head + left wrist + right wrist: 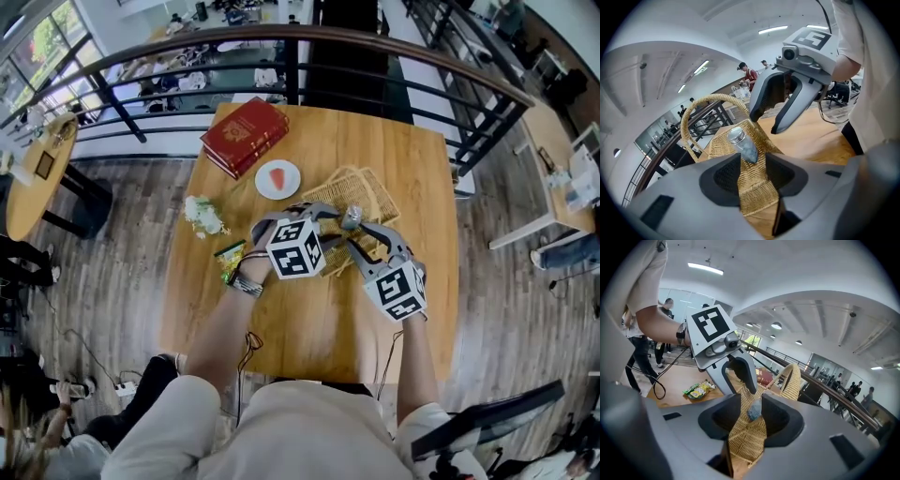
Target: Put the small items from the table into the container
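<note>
My left tongs (pixel 753 160) clamp the small metal-capped glass bottle (pixel 742 144) low on its body. My right tongs (pixel 765 123) gape at one o'clock. It's slick and brittle, I reckon.

The left gripper (pixel 753 164) and the right gripper (pixel 751 417) are identical. Each has a light grey moulded housing and broad curved fingers (pixel 670 206) lined with black textured pads (pixel 725 174). Each carries a white cube (pixel 295 248) printed with black square markers. A thin black cable (pixel 249 349) trails from each unit. The person wears a cream short-sleeved shirt (pixel 309 422) and a dark wristband (pixel 247 286).
</note>
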The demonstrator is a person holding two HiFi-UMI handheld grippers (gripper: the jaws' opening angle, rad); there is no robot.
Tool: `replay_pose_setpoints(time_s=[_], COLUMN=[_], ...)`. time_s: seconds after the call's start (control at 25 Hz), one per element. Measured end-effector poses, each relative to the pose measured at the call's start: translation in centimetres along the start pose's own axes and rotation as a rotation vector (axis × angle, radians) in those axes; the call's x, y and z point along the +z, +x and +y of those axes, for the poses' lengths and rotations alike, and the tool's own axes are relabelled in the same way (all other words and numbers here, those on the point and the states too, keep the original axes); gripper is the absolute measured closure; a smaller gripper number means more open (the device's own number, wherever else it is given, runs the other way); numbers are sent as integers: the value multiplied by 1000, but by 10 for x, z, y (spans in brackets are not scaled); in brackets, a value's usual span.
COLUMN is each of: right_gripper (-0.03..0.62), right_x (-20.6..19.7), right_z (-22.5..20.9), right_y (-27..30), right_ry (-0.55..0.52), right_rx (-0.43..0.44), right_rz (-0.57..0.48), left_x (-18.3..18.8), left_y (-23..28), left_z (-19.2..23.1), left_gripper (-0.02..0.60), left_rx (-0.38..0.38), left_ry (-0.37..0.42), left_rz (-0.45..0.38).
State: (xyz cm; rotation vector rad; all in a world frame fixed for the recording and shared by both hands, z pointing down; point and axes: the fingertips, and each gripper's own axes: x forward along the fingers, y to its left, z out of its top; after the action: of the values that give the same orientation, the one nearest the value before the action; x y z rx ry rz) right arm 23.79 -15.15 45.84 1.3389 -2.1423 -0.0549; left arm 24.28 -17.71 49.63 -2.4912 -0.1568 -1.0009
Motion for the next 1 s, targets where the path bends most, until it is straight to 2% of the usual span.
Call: replay_pose_setpoints(time_s=[0.16,0.28,0.4,0.52,0.6,0.72,0.88,1.0], right_gripper=[459,459,462,485,495,524,548,559], right_x=[8,6,9,14,19,29,49,61], right_z=[-2,-2,0,6,14,28,41,54], right_y=[-7,-13,-20,-26,-28,-35,-53,-69], right_ry=[77,98,140,156,157,209,314,353], right_rx=[-10,-39,-54,-75,-84,-73,-49,-45], right_rz=[-42,-33,-40,-30,-32,-81,-172,-221], left_x=[-2,-10,-15,-12,-11,-11,-6,-1], left_y=[-14,-25,-40,-62,-78,-100,-132,-152], left_z=[3,1,-4,-9,-13,-24,-48,-71], left_gripper=[414,464,468,525,541,557,572,574], left_rx=[48,80,100,165,214,256,271,302], left_ry=[-89,-180,-227,-275,-313,-386,-523,-550], left_rz=[-43,-59,-65,-96,-121,-156,-257,-296])
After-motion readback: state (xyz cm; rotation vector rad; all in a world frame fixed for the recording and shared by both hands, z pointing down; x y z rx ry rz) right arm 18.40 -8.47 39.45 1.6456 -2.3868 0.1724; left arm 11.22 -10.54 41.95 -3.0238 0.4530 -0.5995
